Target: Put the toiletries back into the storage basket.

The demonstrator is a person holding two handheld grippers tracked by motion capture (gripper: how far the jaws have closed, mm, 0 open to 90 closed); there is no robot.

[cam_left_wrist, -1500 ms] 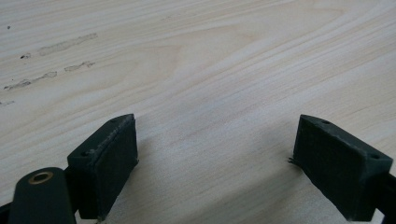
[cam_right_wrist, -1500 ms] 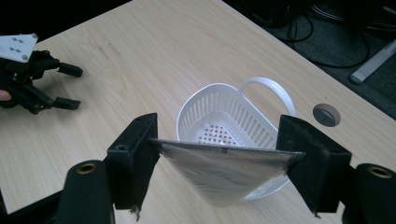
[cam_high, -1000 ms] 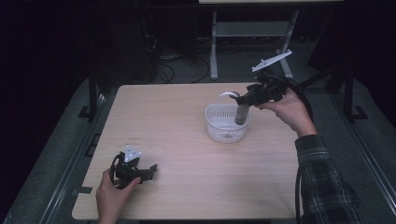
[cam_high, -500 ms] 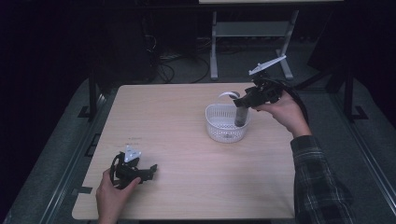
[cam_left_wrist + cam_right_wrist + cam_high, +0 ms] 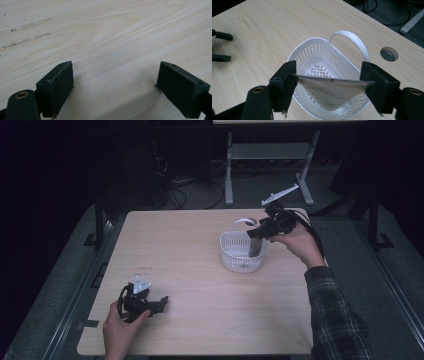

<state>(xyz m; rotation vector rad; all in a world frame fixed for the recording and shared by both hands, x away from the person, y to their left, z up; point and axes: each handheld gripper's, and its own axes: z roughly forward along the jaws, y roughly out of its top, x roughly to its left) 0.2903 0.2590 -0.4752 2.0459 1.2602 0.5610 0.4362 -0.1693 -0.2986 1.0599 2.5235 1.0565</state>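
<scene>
Right tongs (image 5: 256,236), clamped across a grey flat pouch (image 5: 332,93), lowered since a second ago into the white basket (image 5: 227,251) at the worktop's (image 5: 190,245) two o'clock, release pending; left tongs (image 5: 115,87) open, idle at seven o'clock.

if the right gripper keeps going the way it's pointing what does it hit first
Most likely the perforated floor of the white basket. The right gripper points down into it, holding a grey pouch-like piece whose lower tip would touch first; depth is hard to judge.

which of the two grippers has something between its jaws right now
The right gripper, over the white basket, clamps a grey pouch; the left gripper is open on the table.
</scene>
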